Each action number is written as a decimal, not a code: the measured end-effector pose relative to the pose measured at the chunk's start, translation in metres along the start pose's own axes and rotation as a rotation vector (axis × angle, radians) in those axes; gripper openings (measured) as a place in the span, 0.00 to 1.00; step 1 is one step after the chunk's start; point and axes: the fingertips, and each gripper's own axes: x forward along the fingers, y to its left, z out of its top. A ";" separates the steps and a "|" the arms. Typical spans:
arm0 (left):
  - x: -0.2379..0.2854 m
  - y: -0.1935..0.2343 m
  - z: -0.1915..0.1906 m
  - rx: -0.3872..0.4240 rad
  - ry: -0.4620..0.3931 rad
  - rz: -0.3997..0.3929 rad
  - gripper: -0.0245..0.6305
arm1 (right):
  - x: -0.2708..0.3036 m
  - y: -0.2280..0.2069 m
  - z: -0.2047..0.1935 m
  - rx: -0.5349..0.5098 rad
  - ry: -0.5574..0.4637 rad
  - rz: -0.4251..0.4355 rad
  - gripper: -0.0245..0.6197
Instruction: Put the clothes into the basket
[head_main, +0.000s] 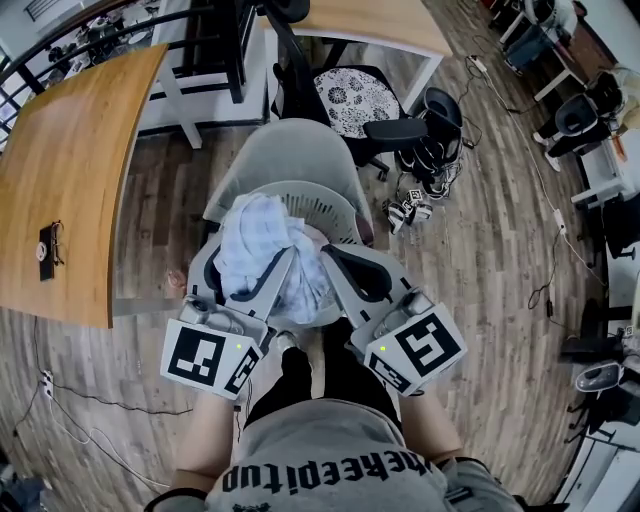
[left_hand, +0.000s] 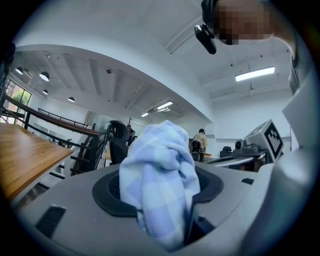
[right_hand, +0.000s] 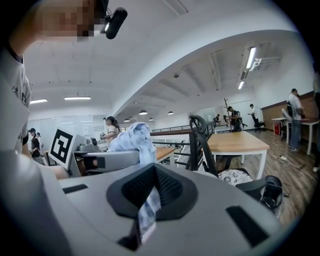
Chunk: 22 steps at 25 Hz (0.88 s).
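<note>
Clothes, one soft, light, floppy blue-checked cloth (head_main: 262, 245), hung just above the grey basket (head_main: 312, 200), the left gripper (left_hand: 160, 192) clamped wide around a thick bunch, the right gripper (right_hand: 149, 202) nearly closed on a thin edge; bunched folds looked the surest hold.

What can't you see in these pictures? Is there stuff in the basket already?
- Inside of the basket: head view; the checked cloth, the left hand-held gripper and the right hand-held gripper cover it, so I cannot tell.
- What garment the cloth is: bunched up in every view.
- Basket in both gripper views: not in frame.
- Small dark thing on the wooden table: too small, head view.
</note>
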 end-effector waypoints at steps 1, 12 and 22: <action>0.001 0.001 0.000 -0.001 -0.001 0.008 0.46 | 0.001 -0.002 0.000 0.000 0.001 0.006 0.05; 0.019 0.013 -0.008 -0.021 -0.011 0.117 0.46 | 0.021 -0.024 0.000 -0.019 0.026 0.112 0.05; 0.030 0.025 -0.026 -0.035 0.006 0.233 0.46 | 0.046 -0.042 -0.007 -0.027 0.057 0.230 0.05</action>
